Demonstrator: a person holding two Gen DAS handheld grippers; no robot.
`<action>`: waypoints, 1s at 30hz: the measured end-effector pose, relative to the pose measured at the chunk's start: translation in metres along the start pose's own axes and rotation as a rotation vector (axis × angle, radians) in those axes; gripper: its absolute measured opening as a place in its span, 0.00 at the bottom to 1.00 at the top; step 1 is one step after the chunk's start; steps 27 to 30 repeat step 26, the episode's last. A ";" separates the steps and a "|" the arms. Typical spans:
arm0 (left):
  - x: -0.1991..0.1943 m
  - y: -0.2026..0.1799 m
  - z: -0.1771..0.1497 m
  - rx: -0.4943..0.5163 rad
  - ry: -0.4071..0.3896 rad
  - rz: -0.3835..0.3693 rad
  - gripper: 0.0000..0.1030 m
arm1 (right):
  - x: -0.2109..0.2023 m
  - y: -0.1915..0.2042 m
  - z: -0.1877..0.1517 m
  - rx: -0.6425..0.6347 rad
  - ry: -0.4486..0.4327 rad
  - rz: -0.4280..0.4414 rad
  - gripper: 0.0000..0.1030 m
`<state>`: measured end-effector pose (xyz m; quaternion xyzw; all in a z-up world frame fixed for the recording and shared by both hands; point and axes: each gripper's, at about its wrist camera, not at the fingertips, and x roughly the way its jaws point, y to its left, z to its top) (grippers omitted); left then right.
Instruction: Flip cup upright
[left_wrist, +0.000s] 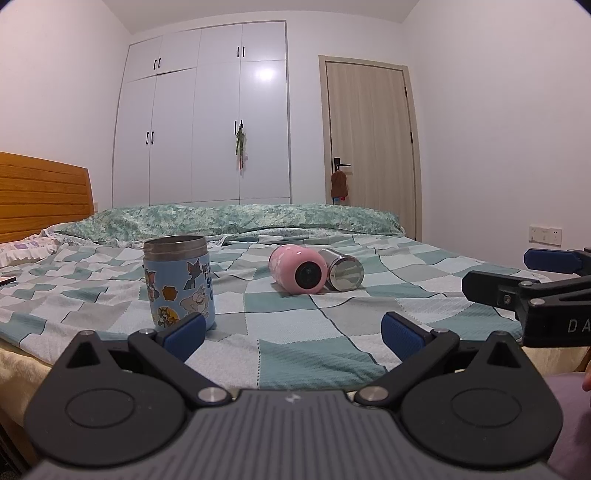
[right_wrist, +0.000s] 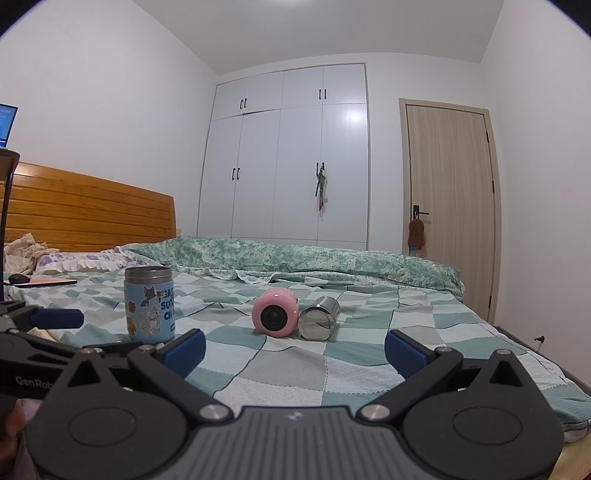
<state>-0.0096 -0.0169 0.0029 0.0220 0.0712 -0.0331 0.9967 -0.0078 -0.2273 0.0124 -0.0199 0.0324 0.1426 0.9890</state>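
Note:
A blue cartoon cup (left_wrist: 180, 286) stands upright on the checked bed cover, also in the right wrist view (right_wrist: 149, 303). A pink cup (left_wrist: 298, 269) lies on its side with its base toward me, also in the right wrist view (right_wrist: 275, 313). A steel cup (left_wrist: 341, 269) lies on its side touching it on the right, also in the right wrist view (right_wrist: 318, 323). My left gripper (left_wrist: 293, 334) is open and empty, short of the cups. My right gripper (right_wrist: 295, 349) is open and empty, also short of them; it shows at the right edge of the left wrist view (left_wrist: 524, 280).
The bed cover (left_wrist: 295, 332) lies over a bed with a wooden headboard (right_wrist: 88, 210). A rolled green quilt (right_wrist: 295, 258) lies behind the cups. A white wardrobe (left_wrist: 203, 122) and a door (left_wrist: 373, 147) stand beyond. A mouse and pad (right_wrist: 40, 281) lie at far left.

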 end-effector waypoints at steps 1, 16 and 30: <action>0.000 0.000 0.000 0.000 0.000 -0.001 1.00 | 0.000 0.000 0.000 0.000 -0.001 0.000 1.00; -0.002 -0.001 0.001 0.001 -0.008 -0.003 1.00 | 0.000 0.000 0.000 0.000 -0.001 0.001 1.00; -0.003 -0.002 0.001 0.008 -0.019 0.002 1.00 | 0.000 0.000 0.000 -0.001 -0.001 0.001 1.00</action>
